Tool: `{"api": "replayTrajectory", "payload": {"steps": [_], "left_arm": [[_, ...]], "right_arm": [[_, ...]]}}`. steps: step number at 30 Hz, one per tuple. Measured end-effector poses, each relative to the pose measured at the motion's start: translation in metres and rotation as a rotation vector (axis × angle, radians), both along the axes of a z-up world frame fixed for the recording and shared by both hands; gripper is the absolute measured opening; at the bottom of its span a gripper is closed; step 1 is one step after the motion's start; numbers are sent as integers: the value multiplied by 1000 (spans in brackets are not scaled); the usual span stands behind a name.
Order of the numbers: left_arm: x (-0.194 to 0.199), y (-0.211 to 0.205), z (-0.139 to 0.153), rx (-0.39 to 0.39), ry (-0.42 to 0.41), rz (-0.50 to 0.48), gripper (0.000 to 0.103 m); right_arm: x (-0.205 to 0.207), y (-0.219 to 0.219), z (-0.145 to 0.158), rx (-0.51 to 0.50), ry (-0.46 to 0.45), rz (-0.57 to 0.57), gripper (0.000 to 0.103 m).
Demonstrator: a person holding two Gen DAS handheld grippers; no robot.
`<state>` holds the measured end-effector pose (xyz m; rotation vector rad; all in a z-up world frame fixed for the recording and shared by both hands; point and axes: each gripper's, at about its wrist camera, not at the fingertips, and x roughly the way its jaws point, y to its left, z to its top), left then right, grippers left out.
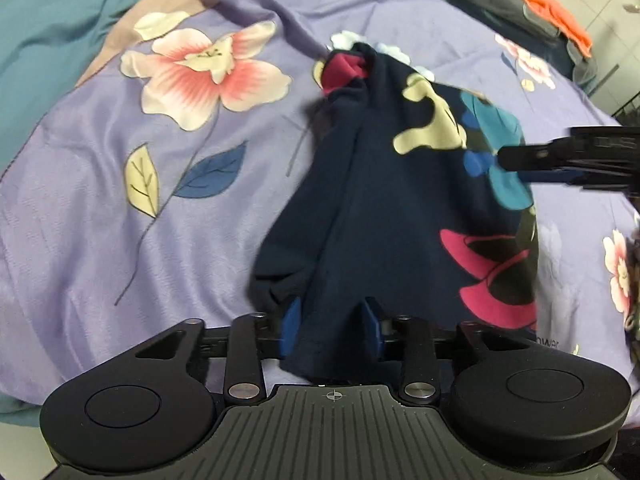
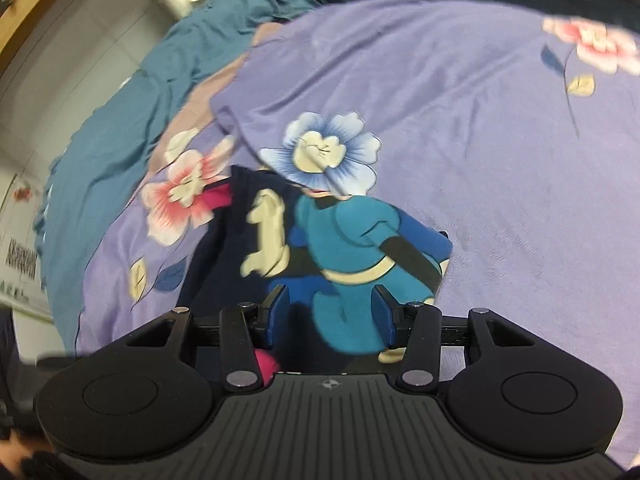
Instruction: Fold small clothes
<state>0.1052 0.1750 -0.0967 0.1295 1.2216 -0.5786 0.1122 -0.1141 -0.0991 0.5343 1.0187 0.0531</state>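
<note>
Your left gripper (image 1: 332,330) stands with its blue pads apart; a dark hem of the small navy garment (image 1: 384,200) runs between them, unpinched. Your right gripper (image 2: 330,318) also has cloth between its pads; whether they press it, you cannot tell from these views. The garment, printed with a cartoon figure, lies on the purple floral bedsheet (image 1: 120,208), away from its edges.

Legible text is scarce. On the bedsheet (image 1: 554,342), beside the dark shirt (image 1: 372,200), pale letters appear to read "nwer" — partly hidden. A wall poster (image 2: 20,264) in the right wrist view carries dark print — too blurred to read.
</note>
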Motion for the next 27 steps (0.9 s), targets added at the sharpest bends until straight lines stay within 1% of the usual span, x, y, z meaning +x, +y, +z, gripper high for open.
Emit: {"api": "replayTrajectory", "payload": {"steps": [2,3,5,6,7,9,11,13,15,18,19,21,24,25,27], "left_arm": [[1,3,0,-5,2,-13,91],[2,3,1,-3,2,-17,91],[4,3,2,-11,14,-20,98],[5,3,3,-24,25,-19,97],[7,4,4,-41,41,-14,102],[12,8,9,-54,57,14,103],[16,13,19,-86,36,30,103],[24,17,27,-129,12,25,103],[36,15,32,-146,-24,12,103],[57,4,34,-163,-52,-51,103],[64,0,32,-184,-48,-74,103],[78,-11,23,-219,-4,-123,103],[92,-26,6,-213,37,-188,103],[96,-29,2,-220,50,-199,103],[104,-32,-4,-262,86,-199,103]], "right_arm": [[10,-13,-18,36,56,-76,41],[14,-20,-26,71,76,-110,37],[14,-30,-34,132,89,-157,37],[12,-32,-33,150,90,-167,41],[9,-33,-31,166,86,-172,44],[-1,-35,-22,165,65,-187,60],[-15,-39,-13,156,48,-226,65],[-30,-50,-11,180,51,-259,67],[-44,-61,-13,205,66,-289,69],[-66,-75,-19,236,85,-310,69],[-72,-79,-21,257,88,-310,69],[-82,-83,-26,326,100,-307,73],[-92,-83,-36,415,109,-331,74],[-94,-81,-39,433,108,-343,74],[-96,-77,-45,470,105,-366,75]]}}
